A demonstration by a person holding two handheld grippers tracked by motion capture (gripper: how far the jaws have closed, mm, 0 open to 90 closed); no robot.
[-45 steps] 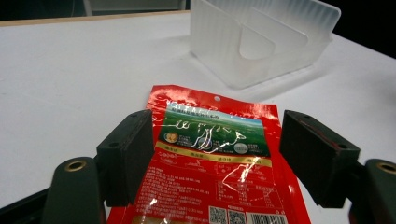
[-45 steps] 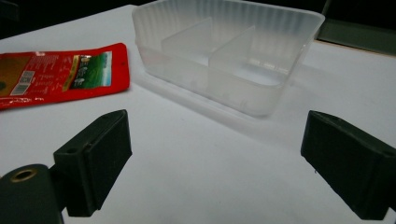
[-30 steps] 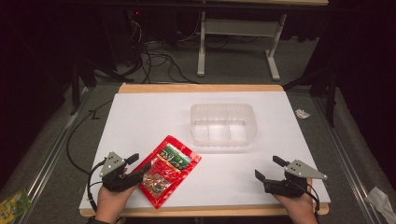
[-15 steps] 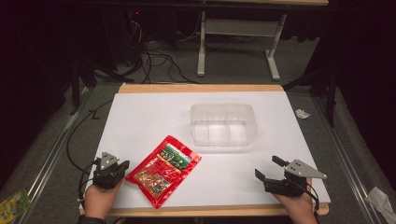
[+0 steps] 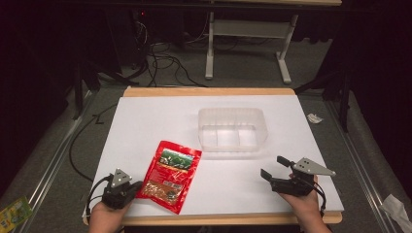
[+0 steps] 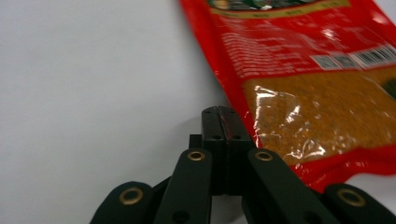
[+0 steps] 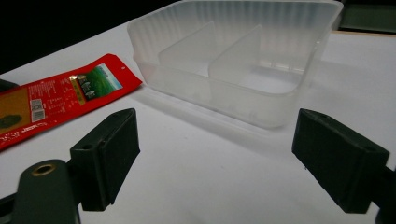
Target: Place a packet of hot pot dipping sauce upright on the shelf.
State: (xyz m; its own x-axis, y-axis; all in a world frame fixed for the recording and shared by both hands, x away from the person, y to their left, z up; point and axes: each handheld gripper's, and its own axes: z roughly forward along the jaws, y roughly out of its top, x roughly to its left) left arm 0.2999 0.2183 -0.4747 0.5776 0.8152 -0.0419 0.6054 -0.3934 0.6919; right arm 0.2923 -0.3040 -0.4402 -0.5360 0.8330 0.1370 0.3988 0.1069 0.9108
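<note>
A white table [image 5: 145,121] with a wooden rim stands on grey carpet [image 5: 58,145]. On it, toward one o'clock from its middle, sits a clear plastic container [image 5: 232,127], parted by two inner walls into three empty compartments. Off the table at three o'clock lies a crumpled paper scrap [image 5: 315,118]. At twelve o'clock stands a white desk frame [image 5: 210,48], with black cables [image 5: 160,58] at eleven. A green-yellow packet [image 5: 12,213] lies at eight o'clock, and a white wrapper [image 5: 396,206] at four.
</note>
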